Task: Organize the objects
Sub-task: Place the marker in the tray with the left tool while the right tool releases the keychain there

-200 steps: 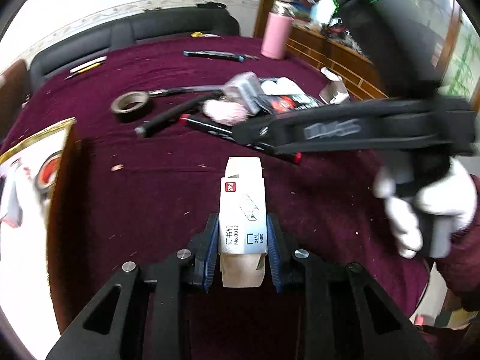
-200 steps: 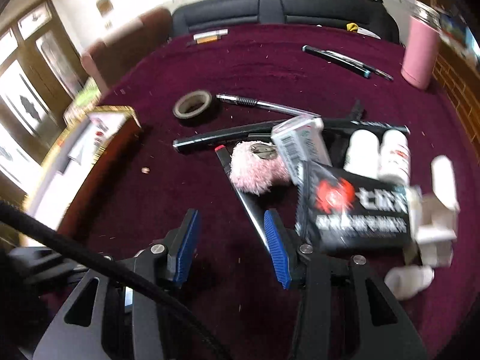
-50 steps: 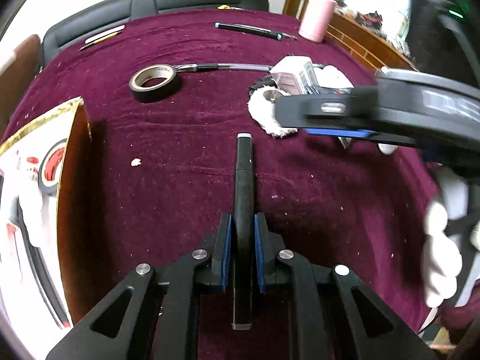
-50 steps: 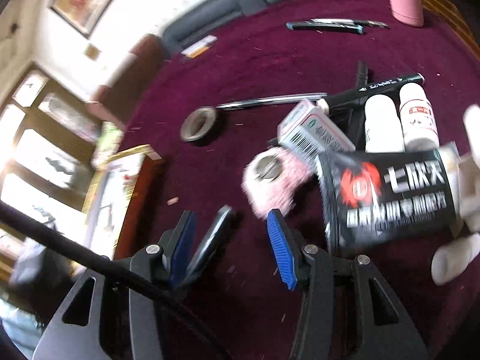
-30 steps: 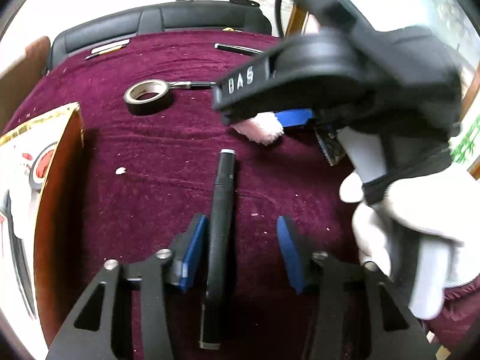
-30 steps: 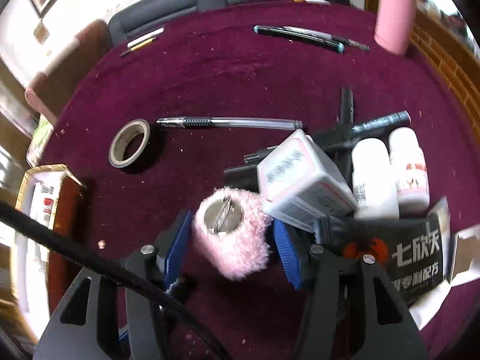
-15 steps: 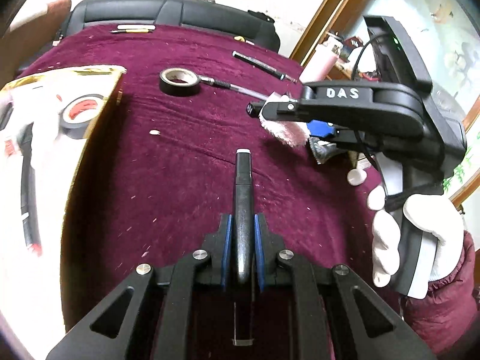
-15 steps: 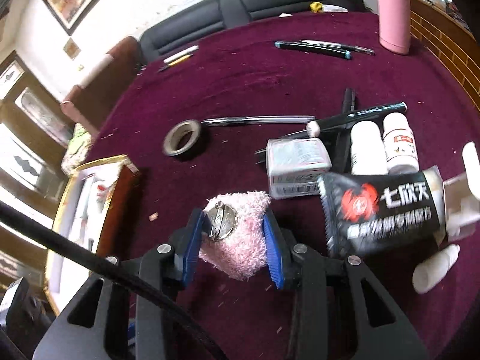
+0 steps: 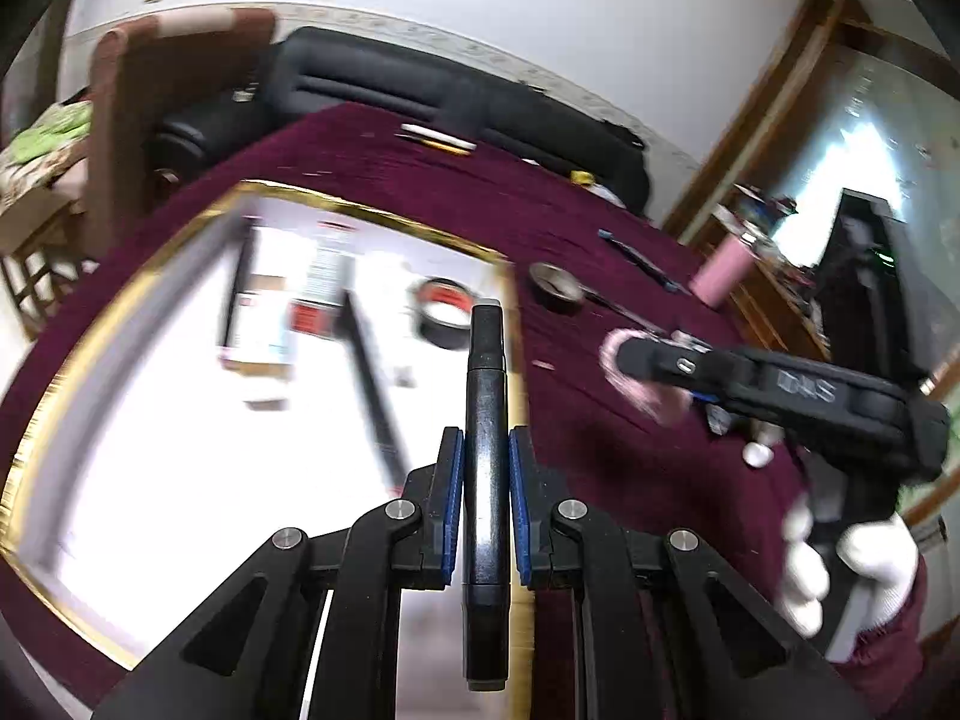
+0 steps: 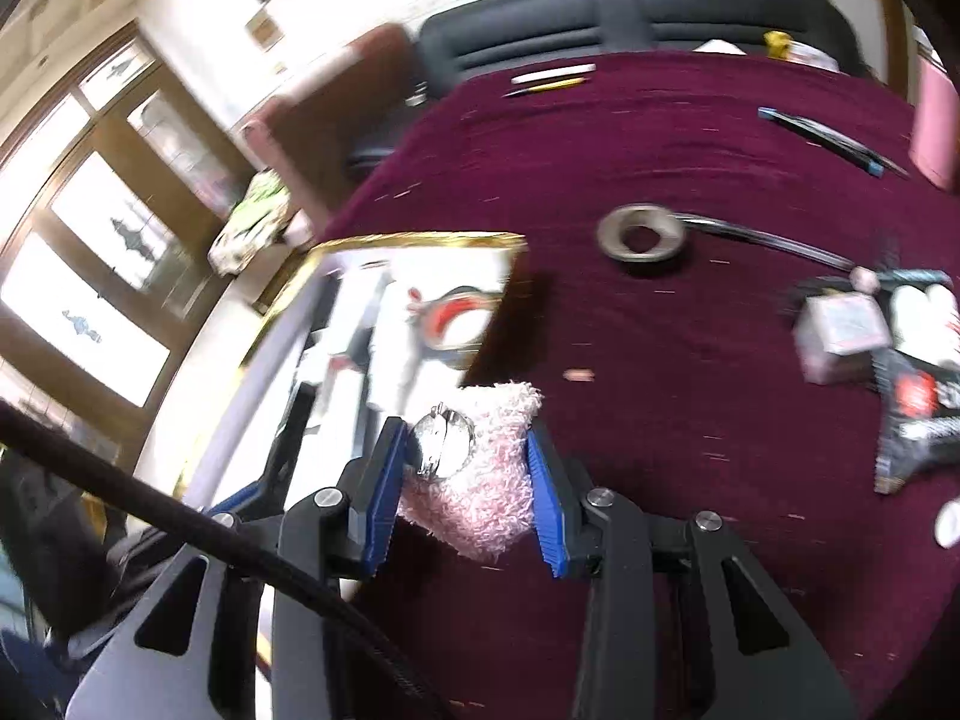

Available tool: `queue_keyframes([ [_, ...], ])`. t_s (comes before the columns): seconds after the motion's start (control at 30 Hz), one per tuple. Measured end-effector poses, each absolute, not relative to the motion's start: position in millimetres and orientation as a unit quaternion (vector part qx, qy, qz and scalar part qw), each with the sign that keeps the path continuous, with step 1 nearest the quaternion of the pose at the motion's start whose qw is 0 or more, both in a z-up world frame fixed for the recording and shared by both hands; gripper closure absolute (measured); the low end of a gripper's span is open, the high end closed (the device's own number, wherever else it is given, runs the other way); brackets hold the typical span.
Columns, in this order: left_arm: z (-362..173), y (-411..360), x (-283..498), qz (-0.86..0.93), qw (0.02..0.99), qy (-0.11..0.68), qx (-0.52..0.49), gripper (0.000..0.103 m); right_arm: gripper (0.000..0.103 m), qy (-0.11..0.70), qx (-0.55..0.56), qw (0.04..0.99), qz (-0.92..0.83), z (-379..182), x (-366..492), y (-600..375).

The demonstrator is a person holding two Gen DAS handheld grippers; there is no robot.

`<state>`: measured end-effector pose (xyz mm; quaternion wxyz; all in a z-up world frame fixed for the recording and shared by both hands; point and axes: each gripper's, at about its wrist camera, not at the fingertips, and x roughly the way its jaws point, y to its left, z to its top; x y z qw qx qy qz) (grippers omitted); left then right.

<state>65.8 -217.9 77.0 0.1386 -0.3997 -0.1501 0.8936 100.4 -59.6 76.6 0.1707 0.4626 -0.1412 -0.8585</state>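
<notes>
Since the black marker is stiff and light, the left claw pinching it mid-barrel over the gold-rimmed box looks safe. The right claw squeezes the pink fluffy brooch: soft, squashy, best held by its sides.

A round table under a dark maroon cloth bears a gold-rimmed white box at its left side. To the right of the box lie a tape roll with a clear pen at its edge, then a small carton and a black packet. Far off lie a dark pen, two pale sticks and a pink tumbler.
</notes>
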Motion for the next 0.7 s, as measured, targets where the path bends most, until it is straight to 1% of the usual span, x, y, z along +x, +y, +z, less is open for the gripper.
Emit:
queue_keyframes([
  [0.13, 65, -244, 50, 0.891, 0.110, -0.147, -0.416, 0.091, 0.066, -0.111, 0.479, 0.186, -0.850, 69, 84, -100],
  [0.3, 52, -260, 30, 0.883, 0.098, -0.155, -0.431, 0.091, 0.066, -0.081, 0.502, 0.175, -0.843, 52, 62, -128],
  [0.5, 41, -255, 17, 0.874, 0.105, -0.152, -0.449, 0.091, 0.066, -0.066, 0.526, 0.152, -0.834, 33, 49, -132],
  [0.7, 35, -253, 13, 0.871, 0.107, -0.153, -0.454, 0.091, 0.065, -0.056, 0.528, 0.150, -0.834, 32, 50, -134],
])
